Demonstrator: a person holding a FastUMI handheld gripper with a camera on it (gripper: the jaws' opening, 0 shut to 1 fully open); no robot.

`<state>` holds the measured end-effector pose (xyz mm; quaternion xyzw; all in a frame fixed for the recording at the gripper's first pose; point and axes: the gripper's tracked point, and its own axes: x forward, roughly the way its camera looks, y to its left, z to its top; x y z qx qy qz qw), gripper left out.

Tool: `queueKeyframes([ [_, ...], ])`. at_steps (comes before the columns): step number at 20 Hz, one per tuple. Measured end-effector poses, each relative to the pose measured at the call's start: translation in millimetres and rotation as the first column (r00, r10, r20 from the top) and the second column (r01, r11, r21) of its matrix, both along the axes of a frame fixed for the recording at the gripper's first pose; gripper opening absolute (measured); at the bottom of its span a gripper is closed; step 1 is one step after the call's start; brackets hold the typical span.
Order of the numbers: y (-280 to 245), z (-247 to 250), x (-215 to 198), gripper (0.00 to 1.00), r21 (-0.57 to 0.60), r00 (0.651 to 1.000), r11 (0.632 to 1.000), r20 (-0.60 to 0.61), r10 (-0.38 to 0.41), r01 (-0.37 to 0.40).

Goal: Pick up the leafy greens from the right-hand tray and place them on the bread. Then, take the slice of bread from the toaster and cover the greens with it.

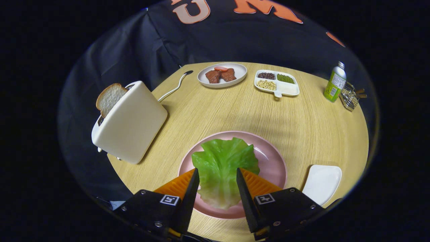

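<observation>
Table (302, 134): round and wooden, it carries everything. The things of the task stand near the gripper, the other things are far at the back.
Toaster (131, 124): it stands to the left of the pink plate, well apart from it. I think it is kept at the side so that the way down to the plate stays free.
Pink plate (272, 161): it lies just ahead of the fingers and is the place where the sandwich is built.
Lettuce leaf (221, 164): it lies spread on the pink plate and reaches back between the two fingers. The bread under it is hidden, so I cannot tell if the leaf sits exactly on it.
Gripper (217, 179): the jaws stand moderately apart, one on each side of the leaf. Whether the fingers touch the leaf I cannot tell; they do not seem to press it.
White tray (322, 181): to the right of the pink plate, with nothing on it that I can see. From this I judge that the greens are already placed.
Bread slice (109, 97): it stands upright in the toaster slot, the upper half out, so it is easy to pinch from above. It is probably the next thing to take.
Back of the table: a plate of meat (222, 74), a divided dish of beans (277, 83), a green bottle (335, 83).
</observation>
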<state>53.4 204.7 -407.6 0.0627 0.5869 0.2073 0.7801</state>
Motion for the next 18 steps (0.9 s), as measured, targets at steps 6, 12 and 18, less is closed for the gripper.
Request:
queueKeyframes([
  [6, 15.5, 49.1, 12.6, 0.86, 0.022, 0.998, 1.0, 0.064, 0.006, -0.007],
  [12, 56.3, 109.5, 28.7, 0.96, 0.094, 0.994, 0.995, 0.103, 0.034, -0.044],
  [18, 87.4, 168.3, 52.8, 0.97, 0.102, 0.989, 0.994, 0.148, 0.029, -0.044],
])
